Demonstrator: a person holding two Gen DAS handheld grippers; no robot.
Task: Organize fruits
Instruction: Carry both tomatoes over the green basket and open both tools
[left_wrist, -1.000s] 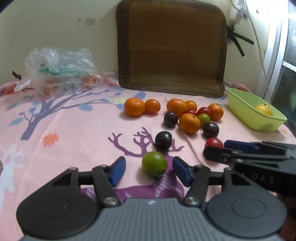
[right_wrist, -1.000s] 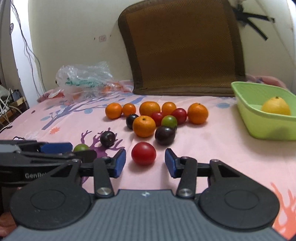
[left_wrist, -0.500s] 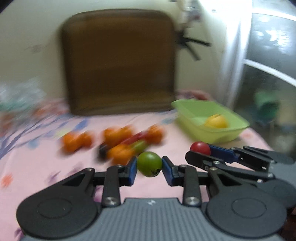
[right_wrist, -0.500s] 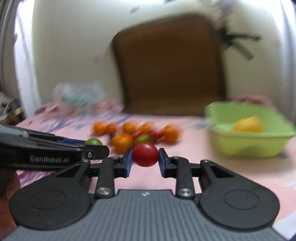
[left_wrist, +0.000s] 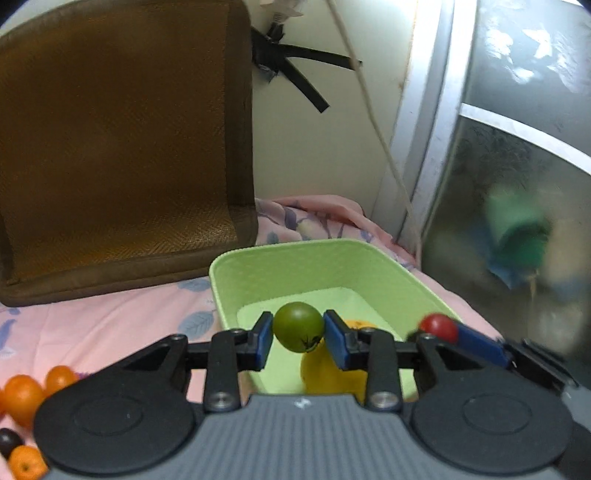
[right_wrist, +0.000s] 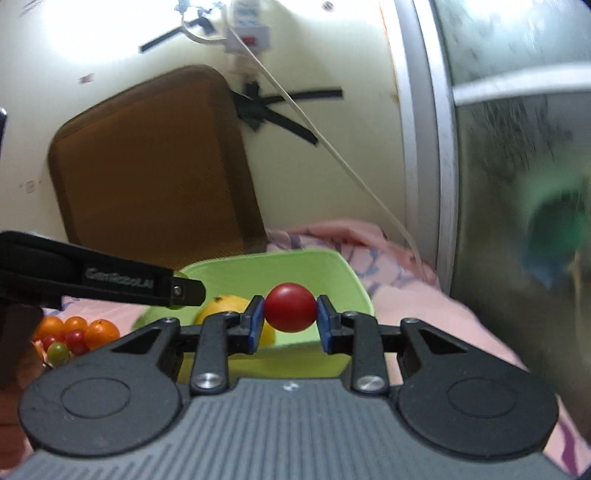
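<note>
- Pink patterned bedsheet (left_wrist: 110, 317) covered the bed, with a brown cushion (left_wrist: 118, 147) leaning on the cream wall behind.
- Left gripper (left_wrist: 298, 332) hung over the green basket (left_wrist: 369, 254); its blue fingers (left_wrist: 263, 332) pressed on a green tomato (left_wrist: 298, 326) while the jaws were easing open.
- Right gripper (right_wrist: 290, 317) hung beside it, fingers (right_wrist: 255, 325) clamped on a red tomato (right_wrist: 290, 306), jaws likewise beginning to open.
- A yellow fruit (left_wrist: 332, 373) lay inside the basket, under the green tomato.
- Oranges and small tomatoes (right_wrist: 74, 334) sat clustered on the sheet, left of the basket.
</note>
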